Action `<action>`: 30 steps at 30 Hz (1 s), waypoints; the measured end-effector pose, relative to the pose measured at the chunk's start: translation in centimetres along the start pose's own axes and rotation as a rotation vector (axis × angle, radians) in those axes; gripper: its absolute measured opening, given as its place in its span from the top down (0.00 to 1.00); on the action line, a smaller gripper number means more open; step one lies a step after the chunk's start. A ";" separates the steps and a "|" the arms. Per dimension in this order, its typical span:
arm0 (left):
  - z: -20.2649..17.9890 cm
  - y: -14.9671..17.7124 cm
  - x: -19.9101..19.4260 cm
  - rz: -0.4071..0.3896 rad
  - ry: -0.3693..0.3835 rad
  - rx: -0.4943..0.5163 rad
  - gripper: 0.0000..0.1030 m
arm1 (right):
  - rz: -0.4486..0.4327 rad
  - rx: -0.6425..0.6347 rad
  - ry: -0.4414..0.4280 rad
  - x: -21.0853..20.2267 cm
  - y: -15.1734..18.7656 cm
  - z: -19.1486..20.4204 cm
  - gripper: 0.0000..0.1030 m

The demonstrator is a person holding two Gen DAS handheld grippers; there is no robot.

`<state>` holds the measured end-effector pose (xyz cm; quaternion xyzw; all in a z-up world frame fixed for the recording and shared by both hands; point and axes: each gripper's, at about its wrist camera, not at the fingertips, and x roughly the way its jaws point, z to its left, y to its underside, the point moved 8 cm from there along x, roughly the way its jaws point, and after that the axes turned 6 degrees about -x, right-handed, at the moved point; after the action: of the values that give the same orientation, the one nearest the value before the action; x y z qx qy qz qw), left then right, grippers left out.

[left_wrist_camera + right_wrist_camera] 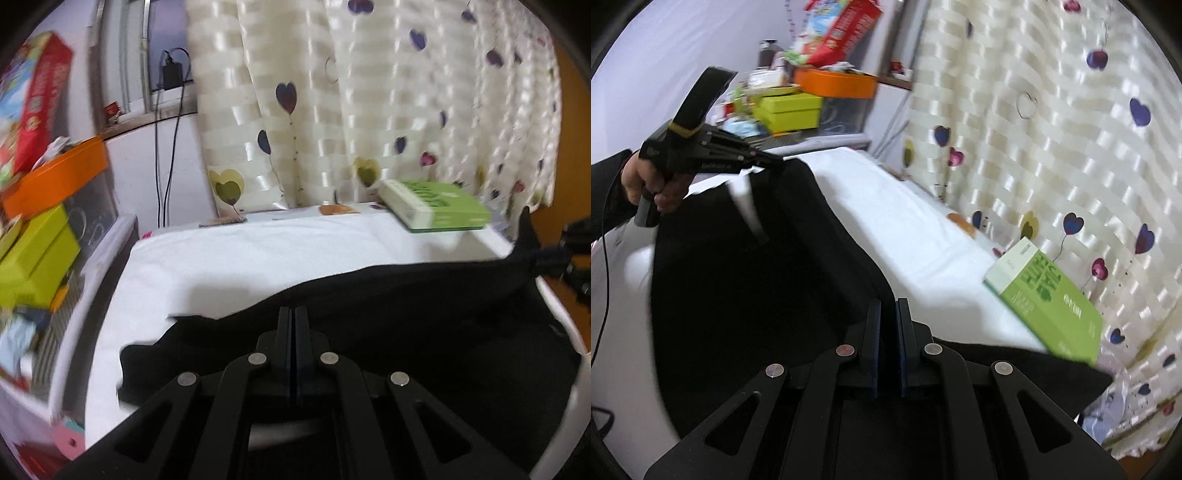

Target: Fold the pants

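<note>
My left gripper [294, 314] has its jaws pressed together on the black pants [406, 295]. My right gripper [888, 306] pinches the same pants, which hang between both over the white table [905, 229], near the green box [1049, 306].

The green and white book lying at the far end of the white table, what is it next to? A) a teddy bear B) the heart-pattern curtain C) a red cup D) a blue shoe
B: the green and white book lies on the white-covered table right beside the cream curtain with heart shapes, clear of the black pants.
</note>
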<state>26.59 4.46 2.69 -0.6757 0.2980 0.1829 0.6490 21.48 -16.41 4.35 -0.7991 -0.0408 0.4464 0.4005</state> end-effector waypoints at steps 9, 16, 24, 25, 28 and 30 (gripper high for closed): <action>-0.6 11.1 -5.1 0.097 0.043 -0.115 0.97 | 0.093 0.125 -0.086 -1.6 8.9 10.5 0.93; 0.5 15.4 -7.2 0.131 0.035 -0.206 0.91 | 0.112 0.313 -0.056 -2.0 11.9 11.1 0.77; 3.3 12.5 -8.7 0.043 -0.075 -0.280 0.49 | 0.047 0.445 0.020 -4.7 12.3 9.7 0.57; 3.2 11.6 -8.0 0.042 -0.090 -0.283 0.49 | 0.039 0.464 0.041 -4.8 12.3 9.1 0.57; 3.1 10.0 -5.4 0.064 -0.146 -0.276 0.49 | 0.035 0.513 0.086 -5.2 12.9 8.1 0.57; 2.9 9.2 -3.4 0.083 -0.189 -0.254 0.49 | 0.029 0.560 0.095 -5.2 13.5 7.5 0.57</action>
<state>18.53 8.04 -2.47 -0.7191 0.2380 0.3084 0.5754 8.82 -23.16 -3.34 -0.6779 0.1142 0.4082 0.6006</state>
